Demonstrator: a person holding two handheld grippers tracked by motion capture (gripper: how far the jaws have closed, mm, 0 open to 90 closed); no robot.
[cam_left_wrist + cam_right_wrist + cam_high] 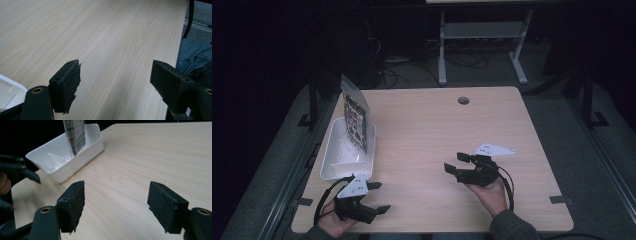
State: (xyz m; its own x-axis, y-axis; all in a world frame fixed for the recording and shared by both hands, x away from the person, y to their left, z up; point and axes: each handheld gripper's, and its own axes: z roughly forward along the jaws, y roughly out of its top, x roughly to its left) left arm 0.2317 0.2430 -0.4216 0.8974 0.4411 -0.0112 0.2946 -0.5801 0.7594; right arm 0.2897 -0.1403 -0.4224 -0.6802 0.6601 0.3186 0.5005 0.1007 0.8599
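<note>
Both grippers — left (379, 197), right (455, 162) — spread wide (empty); packet (354, 115) stands upright in tray (332, 160).

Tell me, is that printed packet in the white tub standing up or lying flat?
Standing up. The packet rises well above the rim of the white tub, leaning against its far end; the right gripper view shows it upright too.
</note>
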